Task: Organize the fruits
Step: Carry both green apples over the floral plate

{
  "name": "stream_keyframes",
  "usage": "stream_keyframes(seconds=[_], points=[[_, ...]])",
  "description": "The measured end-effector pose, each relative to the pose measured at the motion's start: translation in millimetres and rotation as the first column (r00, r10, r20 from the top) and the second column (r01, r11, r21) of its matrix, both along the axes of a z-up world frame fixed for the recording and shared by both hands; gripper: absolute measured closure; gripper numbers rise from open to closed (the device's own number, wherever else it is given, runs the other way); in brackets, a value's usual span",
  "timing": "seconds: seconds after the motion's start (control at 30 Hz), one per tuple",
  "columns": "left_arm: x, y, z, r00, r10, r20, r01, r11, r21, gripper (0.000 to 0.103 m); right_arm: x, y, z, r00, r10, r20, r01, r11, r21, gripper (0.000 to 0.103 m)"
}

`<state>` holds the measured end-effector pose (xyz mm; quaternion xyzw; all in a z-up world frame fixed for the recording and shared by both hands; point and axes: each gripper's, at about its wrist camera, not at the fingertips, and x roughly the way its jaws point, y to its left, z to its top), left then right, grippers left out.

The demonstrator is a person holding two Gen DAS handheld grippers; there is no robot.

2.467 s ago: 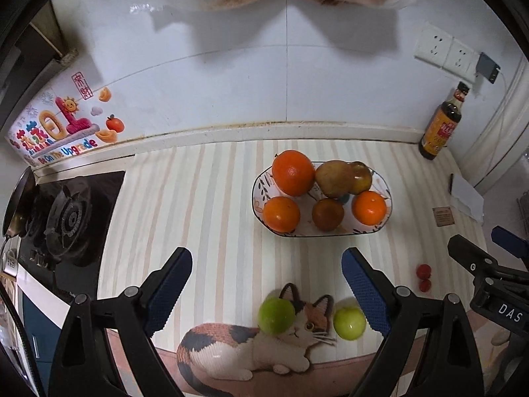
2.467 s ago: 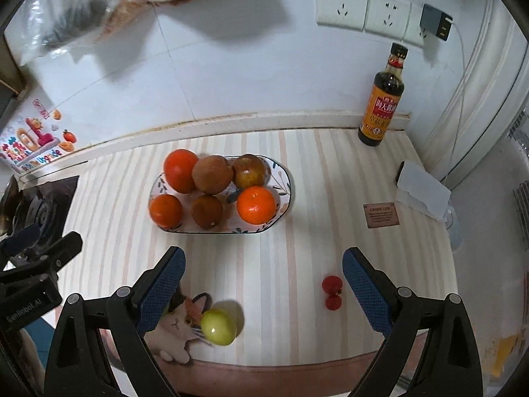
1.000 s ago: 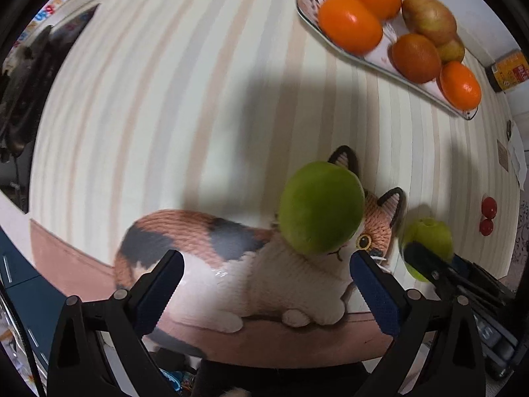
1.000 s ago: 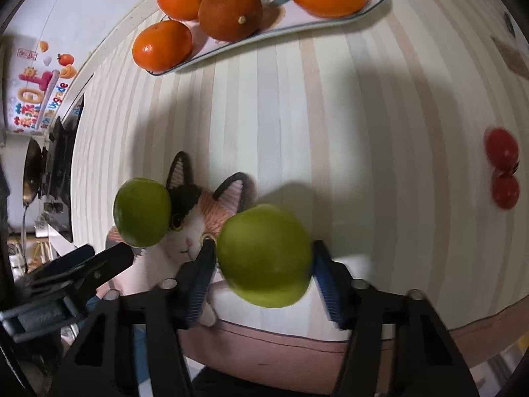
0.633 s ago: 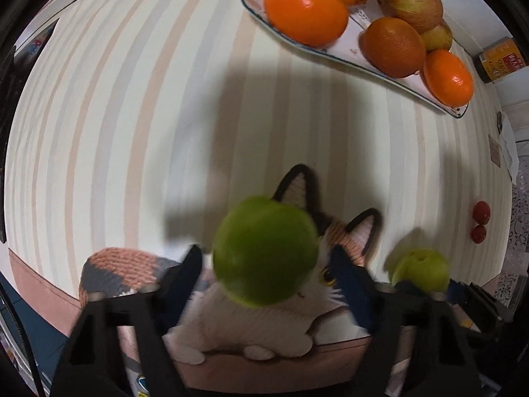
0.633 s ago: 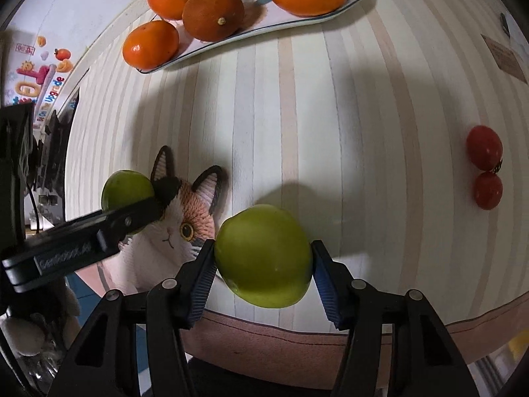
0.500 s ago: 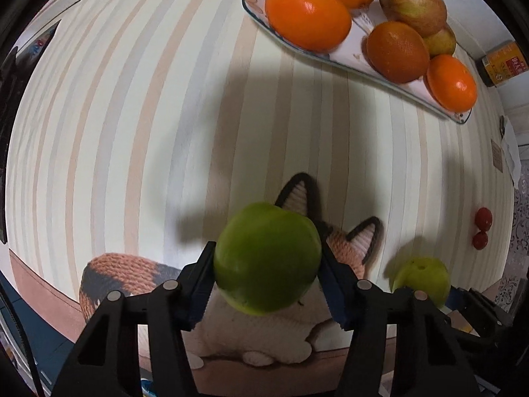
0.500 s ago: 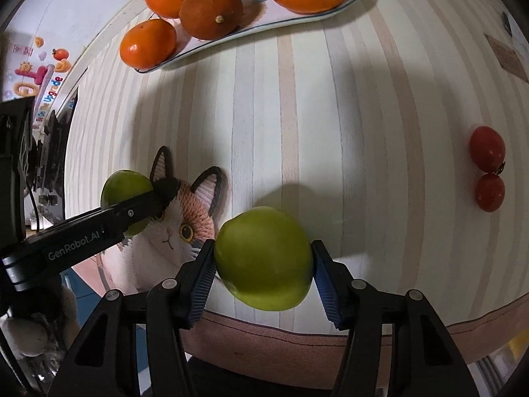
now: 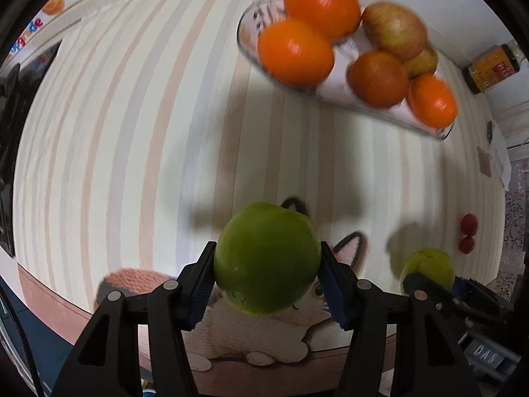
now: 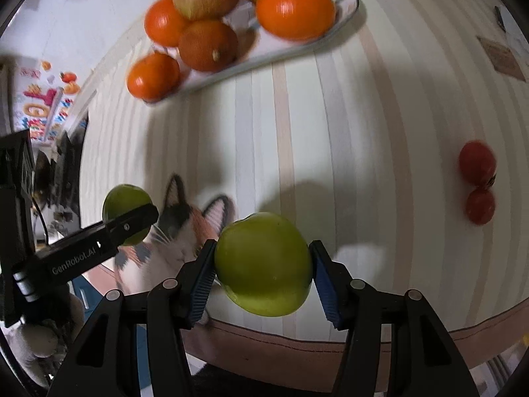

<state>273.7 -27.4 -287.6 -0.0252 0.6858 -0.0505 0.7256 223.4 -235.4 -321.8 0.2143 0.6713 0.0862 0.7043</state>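
My left gripper (image 9: 267, 281) is shut on a green apple (image 9: 266, 256), held above the cat picture at the counter's front edge. My right gripper (image 10: 263, 276) is shut on a second, yellower green apple (image 10: 264, 261), also lifted off the counter. Each held apple shows in the other view: the right one (image 9: 428, 266), the left one (image 10: 124, 205). The oval fruit plate (image 9: 334, 94) holds oranges, a brownish fruit and apples, far right in the left wrist view and at the top in the right wrist view (image 10: 347, 3).
Two small red tomatoes (image 10: 477, 178) lie on the striped counter to the right, also in the left wrist view (image 9: 468, 233). A sauce bottle (image 9: 492, 67) stands at the back right. A black stove (image 9: 10, 115) is at the left. A small brown card (image 10: 501, 58) lies far right.
Both grippers closed on their apples and have now lifted them. Both have moved toward the fruit plate, which looks larger and nearer.
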Motion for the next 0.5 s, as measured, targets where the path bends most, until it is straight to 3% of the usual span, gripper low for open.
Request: stream_keyframes(seconds=[0.27, 0.5], points=[[61.0, 9.4, 63.0, 0.994, 0.021, 0.105, -0.015, 0.998, -0.06, 0.047, 55.0, -46.5, 50.7, 0.99, -0.089, 0.111, 0.087, 0.996, 0.017, 0.045], [138.1, 25.1, 67.9, 0.991, 0.026, 0.132, -0.021, 0.999, -0.038, 0.047, 139.0, -94.5, 64.4, 0.975, -0.147, 0.164, 0.158, 0.986, -0.061, 0.044]])
